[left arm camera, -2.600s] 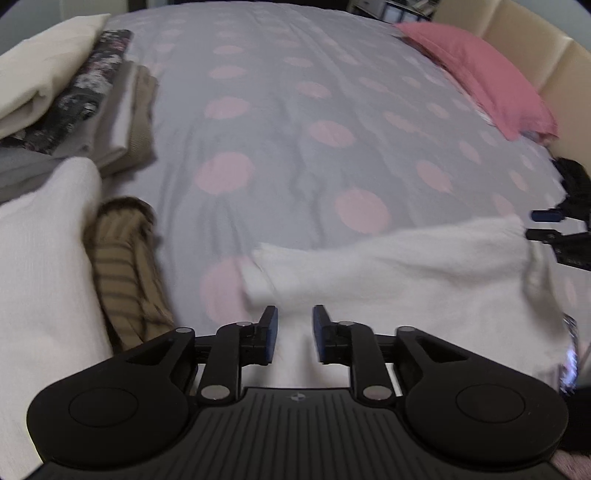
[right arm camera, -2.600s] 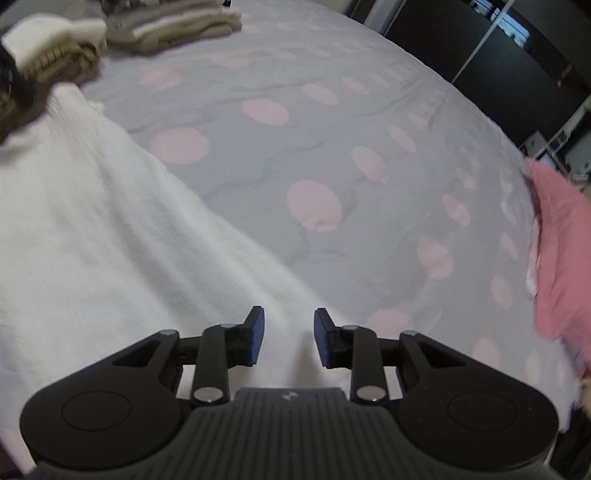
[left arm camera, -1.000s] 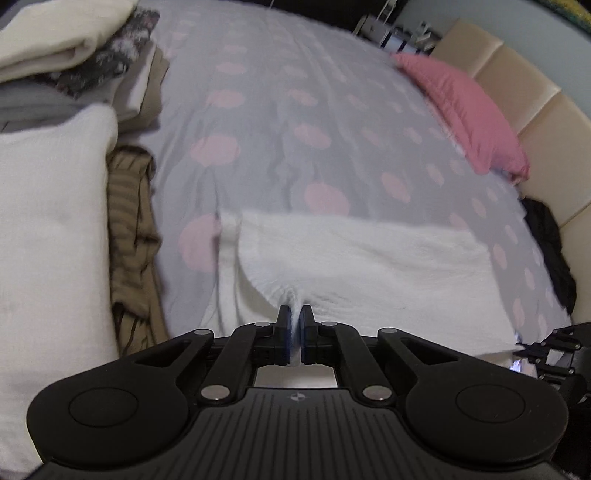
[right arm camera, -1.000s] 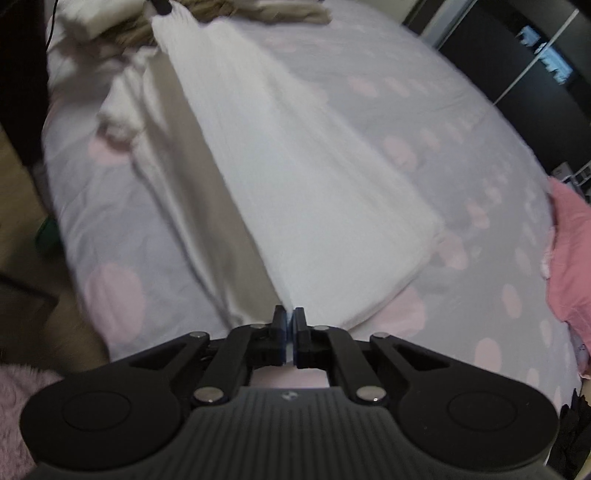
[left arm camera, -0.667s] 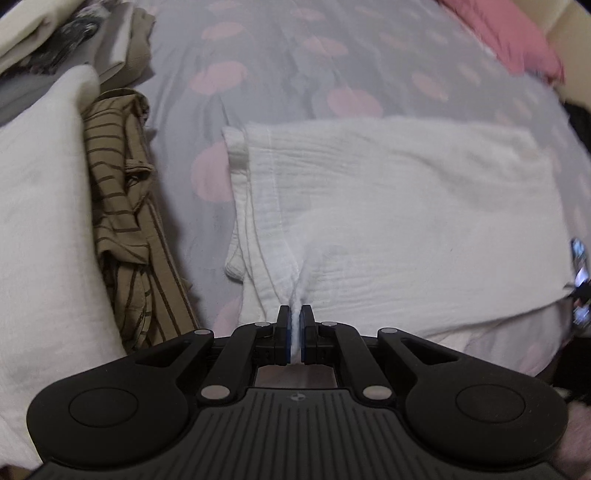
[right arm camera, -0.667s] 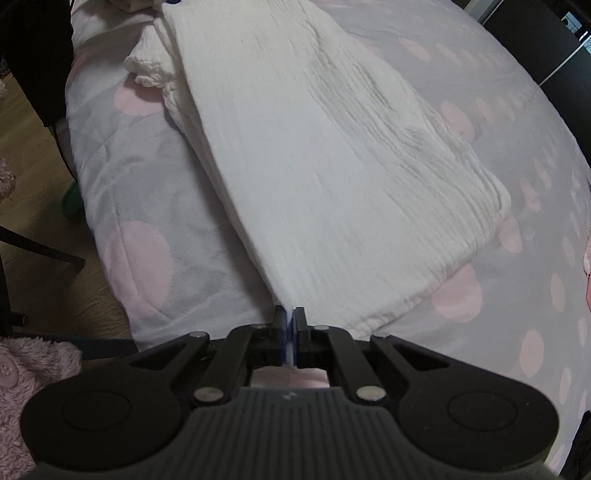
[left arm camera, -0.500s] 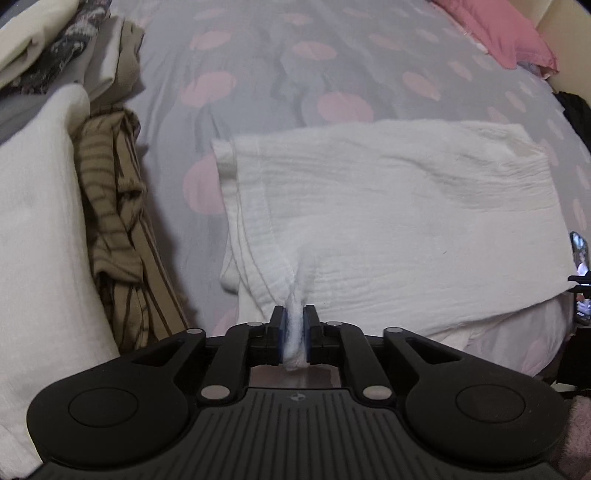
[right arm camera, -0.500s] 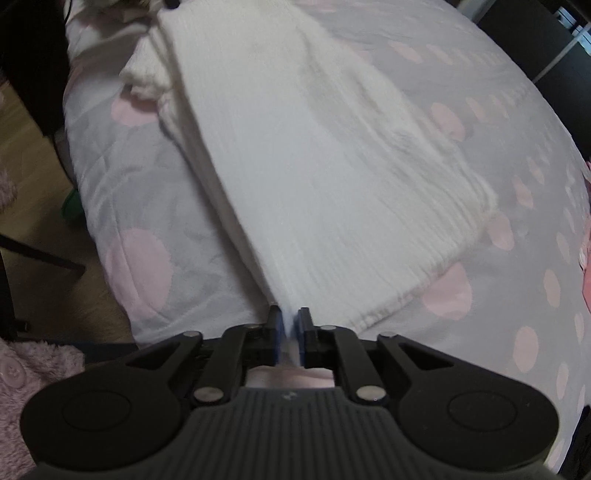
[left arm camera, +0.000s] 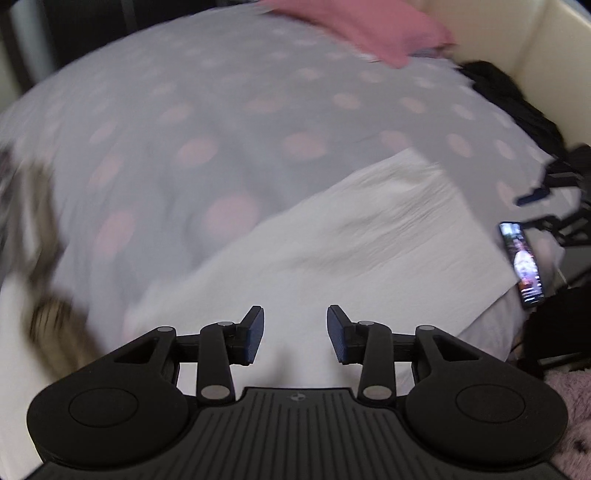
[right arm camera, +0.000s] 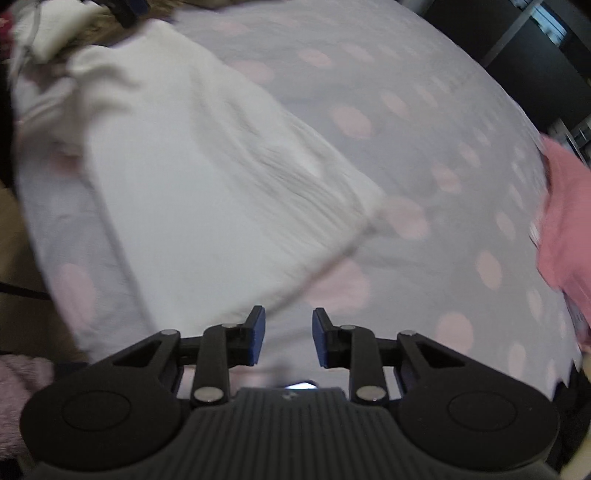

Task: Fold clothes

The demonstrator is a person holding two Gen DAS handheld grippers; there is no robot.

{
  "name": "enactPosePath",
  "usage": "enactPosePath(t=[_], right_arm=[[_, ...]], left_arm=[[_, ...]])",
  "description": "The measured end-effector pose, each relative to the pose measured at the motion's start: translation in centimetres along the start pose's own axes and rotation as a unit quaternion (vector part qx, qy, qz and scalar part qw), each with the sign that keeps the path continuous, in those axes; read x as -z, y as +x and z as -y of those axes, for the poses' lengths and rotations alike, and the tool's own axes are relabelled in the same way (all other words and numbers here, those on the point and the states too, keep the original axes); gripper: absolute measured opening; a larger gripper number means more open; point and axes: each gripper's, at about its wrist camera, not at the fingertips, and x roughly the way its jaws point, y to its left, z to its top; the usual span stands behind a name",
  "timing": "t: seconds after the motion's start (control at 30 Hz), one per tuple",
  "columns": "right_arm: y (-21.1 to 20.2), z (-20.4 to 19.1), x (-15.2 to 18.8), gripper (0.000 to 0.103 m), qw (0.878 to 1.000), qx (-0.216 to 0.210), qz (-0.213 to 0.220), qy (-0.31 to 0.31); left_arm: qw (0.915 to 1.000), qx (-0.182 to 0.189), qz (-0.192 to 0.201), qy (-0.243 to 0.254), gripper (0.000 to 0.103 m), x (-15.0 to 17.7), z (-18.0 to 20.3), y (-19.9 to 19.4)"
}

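Note:
A white crinkled garment (left arm camera: 362,251) lies folded flat on the grey bedspread with pink dots (left arm camera: 221,129). My left gripper (left arm camera: 295,330) is open and empty, just above the garment's near edge. The same garment (right arm camera: 207,184) shows in the right wrist view, stretching away to the upper left. My right gripper (right arm camera: 284,336) is open and empty, over the bedspread (right arm camera: 424,166) just past the garment's near corner. Both views are blurred by motion.
A striped brown garment (left arm camera: 48,321) lies at the left. A pink pillow (left arm camera: 354,29) sits at the bed's far end and also shows in the right wrist view (right arm camera: 565,206). A lit phone (left arm camera: 522,264) rests at the bed's right edge. Dark clothing (left arm camera: 509,92) lies by the beige headboard.
Both grippers were shut on the white garment's edge and have opened and let it go. The garment now lies flat. Both cameras have swung, and the views are blurred.

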Motion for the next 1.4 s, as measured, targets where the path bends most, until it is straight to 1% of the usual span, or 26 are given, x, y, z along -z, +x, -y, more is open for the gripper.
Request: enactPosePath(t=[0.1, 0.17, 0.23, 0.3, 0.4, 0.53, 0.7, 0.77, 0.97, 1.07, 1.13, 1.2, 1.23, 1.3, 1.4], right_arm=[[1.4, 2.1, 0.0, 0.03, 0.999, -0.009, -0.007, 0.042], [2.2, 2.9, 0.0, 0.029, 0.998, -0.021, -0.011, 0.059], [2.9, 3.2, -0.2, 0.03, 0.998, -0.026, -0.019, 0.058], [3.6, 3.2, -0.5, 0.03, 0.998, -0.037, -0.024, 0.051], [4.4, 3.7, -0.9, 0.03, 0.997, -0.058, -0.027, 0.051], [4.8, 4.4, -1.5, 0.031, 0.994, -0.083, -0.018, 0.064], [5.3, 5.7, -2.2, 0.032, 0.986, -0.114, -0.006, 0.125], [5.4, 5.7, -2.4, 0.033, 0.983, -0.125, 0.0, 0.134], [6.0, 5.4, -2.5, 0.034, 0.981, -0.127, -0.006, 0.144], [6.3, 5.5, -2.4, 0.033, 0.98, -0.128, -0.007, 0.15], [6.6, 5.6, -2.2, 0.033, 0.979, -0.131, -0.007, 0.156], [6.8, 5.6, -2.2, 0.033, 0.978, -0.136, -0.007, 0.16], [6.9, 5.5, -2.1, 0.033, 0.978, -0.138, -0.008, 0.159], [7.1, 5.3, -2.1, 0.033, 0.977, -0.142, -0.008, 0.159], [7.4, 5.3, -2.0, 0.033, 0.973, -0.148, -0.008, 0.175]], left_arm=[[0.9991, 0.025, 0.011, 0.032, 0.035, -3.5, 1.8, 1.9], [0.9979, 0.036, 0.009, 0.054, 0.035, -5.6, 3.2, 3.5], [0.9962, 0.046, 0.003, 0.073, 0.035, -7.5, 4.7, 5.2], [0.9937, 0.064, -0.005, 0.092, 0.035, -8.9, 6.0, 6.8], [0.9895, 0.078, -0.016, 0.12, 0.035, -10.9, 7.7, 9.1], [0.9853, 0.107, -0.03, 0.13, 0.035, -13.0, 9.1, 11.7], [0.9799, 0.133, -0.044, 0.142, 0.035, -15.2, 10.5, 14.4], [0.9773, 0.145, -0.052, 0.146, 0.035, -15.8, 11.1, 15.4], [0.9708, 0.16, -0.097, 0.15, 0.035, -17.0, 12.8, 18.6], [0.9682, 0.169, -0.111, 0.147, 0.032, -17.5, 13.3, 19.5], [0.967, 0.167, -0.121, 0.149, 0.027, -17.7, 13.6, 20.0], [0.9668, 0.161, -0.131, 0.15, 0.018, -17.7, 13.8, 20.6], [0.9669, 0.161, -0.132, 0.147, 0.016, -17.8, 13.8, 20.7], [0.9665, 0.168, -0.135, 0.139, 0.005, -17.8, 13.7, 21.0], [0.9666, 0.169, -0.132, 0.14, 0.0, -17.7, 14.0, 21.2]])
